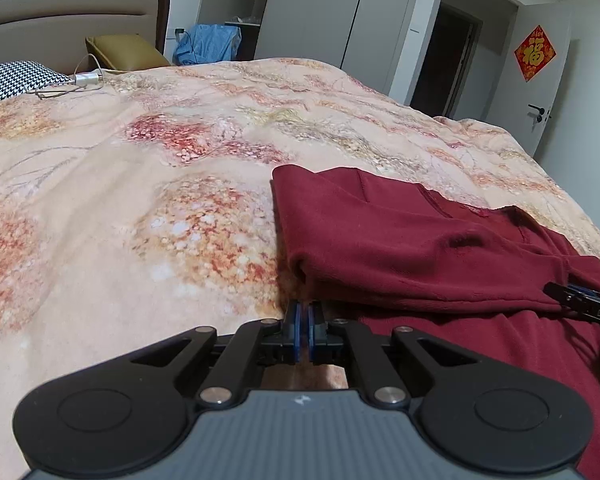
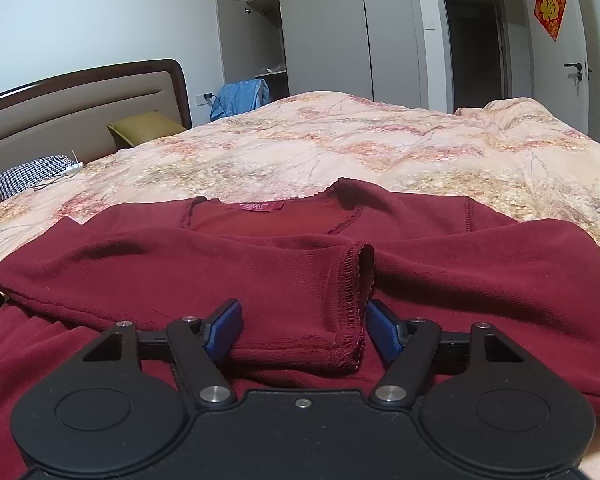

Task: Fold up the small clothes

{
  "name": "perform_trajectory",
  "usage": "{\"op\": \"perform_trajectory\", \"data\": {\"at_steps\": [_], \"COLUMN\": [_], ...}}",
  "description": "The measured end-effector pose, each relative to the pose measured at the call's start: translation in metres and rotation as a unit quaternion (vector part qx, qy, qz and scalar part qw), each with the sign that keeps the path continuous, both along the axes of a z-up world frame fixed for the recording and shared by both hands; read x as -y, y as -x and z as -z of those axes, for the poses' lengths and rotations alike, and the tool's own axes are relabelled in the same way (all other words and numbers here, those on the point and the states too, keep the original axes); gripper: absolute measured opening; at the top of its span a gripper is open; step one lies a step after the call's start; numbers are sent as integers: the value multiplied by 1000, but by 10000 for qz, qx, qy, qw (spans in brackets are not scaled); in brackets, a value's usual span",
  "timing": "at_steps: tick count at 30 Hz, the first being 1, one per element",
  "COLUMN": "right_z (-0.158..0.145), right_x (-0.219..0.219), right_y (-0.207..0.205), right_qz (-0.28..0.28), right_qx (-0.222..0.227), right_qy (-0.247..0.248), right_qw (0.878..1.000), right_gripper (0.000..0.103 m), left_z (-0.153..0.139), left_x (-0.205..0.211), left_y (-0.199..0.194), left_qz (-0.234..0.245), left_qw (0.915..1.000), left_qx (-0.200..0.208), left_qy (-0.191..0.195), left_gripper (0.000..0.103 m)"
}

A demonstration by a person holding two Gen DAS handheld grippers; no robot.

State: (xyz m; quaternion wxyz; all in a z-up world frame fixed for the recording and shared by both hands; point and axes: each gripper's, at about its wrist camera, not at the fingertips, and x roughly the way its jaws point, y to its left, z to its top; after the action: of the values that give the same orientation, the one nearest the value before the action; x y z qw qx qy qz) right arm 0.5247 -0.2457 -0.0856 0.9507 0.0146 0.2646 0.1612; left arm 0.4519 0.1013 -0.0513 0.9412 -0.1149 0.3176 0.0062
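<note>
Left wrist view: left claw [image 1: 304, 322], pads pressed together with nothing visible between them, sat at the near left edge of the dark red long-sleeved top [image 1: 400, 240], which lay on the floral duvet [image 1: 140, 200].

Right wrist view: right claw [image 2: 303, 330] stood wide open, its pads either side of a folded-in sleeve cuff [image 2: 350, 312], gripping nothing. Top's neckline label [image 2: 260, 208] faced up.

A home bedroom — a bed [image 2: 340, 148] with padded headboard [image 2: 80, 108], pillows, floral duvet — and built-in wardrobes [image 2: 324, 36] beside a door.
</note>
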Motion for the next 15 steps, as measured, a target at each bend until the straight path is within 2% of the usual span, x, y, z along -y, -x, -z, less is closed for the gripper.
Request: {"op": "perform_trajectory", "data": {"at_steps": [3,5,6,7,11,13,15], "right_z": [0,1,1,1,1,1,1], "right_x": [-1,-1,-2,-2,-3,-4,-3], "right_y": [1,1,1,1,2,2,2], "right_qz": [-27,-54,-67,-80,-108,-120,-129], "right_qx": [5,5,5,4,1,2,6], "right_qy": [8,17,21,24,49,53,53], "right_qw": [10000,10000,10000,10000,9999,9999,9999], "right_gripper": [76,79,80,82,85,88,90], "left_z": [-6,-10,-13,-16,-23,-21,-13], "left_x": [1,2,2,1,2,2,-2], "left_y": [7,8,8,8,-12,-30,-47], "left_qz": [150,162,136,68,-89,-321,-651], "left_qw": [9998,9996,9993,9988,9972,9979,9976], "left_qx": [110,249,349,472,722,570,245], "left_qy": [-61,7,61,100,141,4,-1], "left_gripper": [19,35,54,65,67,66,61]}}
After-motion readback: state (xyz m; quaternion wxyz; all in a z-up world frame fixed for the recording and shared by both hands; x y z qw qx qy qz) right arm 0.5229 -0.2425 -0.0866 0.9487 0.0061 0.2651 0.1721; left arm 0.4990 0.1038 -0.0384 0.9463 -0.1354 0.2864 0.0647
